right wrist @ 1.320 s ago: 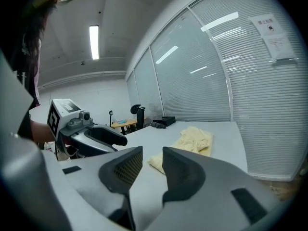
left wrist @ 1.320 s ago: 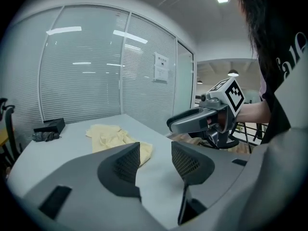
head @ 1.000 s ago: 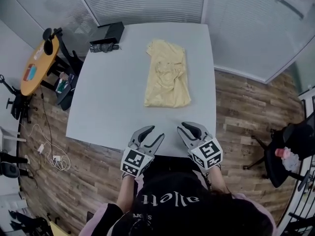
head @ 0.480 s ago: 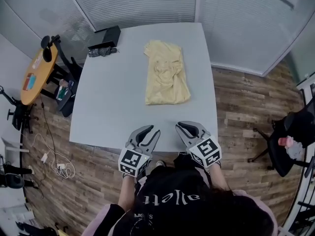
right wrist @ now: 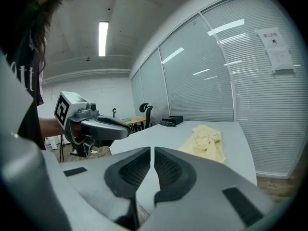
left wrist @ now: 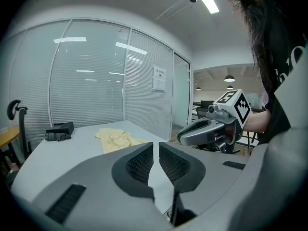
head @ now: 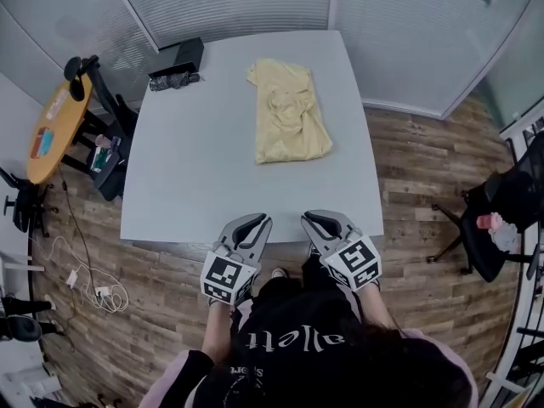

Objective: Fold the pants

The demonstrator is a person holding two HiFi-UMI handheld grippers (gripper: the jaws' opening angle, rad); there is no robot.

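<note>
Yellow pants [head: 287, 113]: lie on far-right part of the desk [head: 195, 168], a long narrow strip w/ a bunched patch mid-way; nothing touches them.
Pants vs 1 s ago: same spot, same outline, no new fold.
Left gripper [head: 255, 222]: jaws have just been closing; now only a thin slit shows btwn the pads in the left gripper view [left wrist: 155, 148], nothing in it.
Right gripper [head: 311, 220]: jaws together, empty; same thin slit in its own view [right wrist: 152, 154].
Jaws 1 s ago: both pairs stood clearly apart in the head view.
Position: both grippers side by side at the desk's near edge, close to the person's body, well apart from the pants; they look drawn back a bit toward that edge vs 1 s ago.
Meaning for task: prob. a hands-off moment, not a grasp; closed empty jaws this far away can't work the cloth.
Progress: looks like 1 lengthwise fold is in place; a crosswise fold seems still due, or the person treats it as done. Can't tell which.
Other: black box [head: 189, 55] at far-left corner, clear of the work.
</note>
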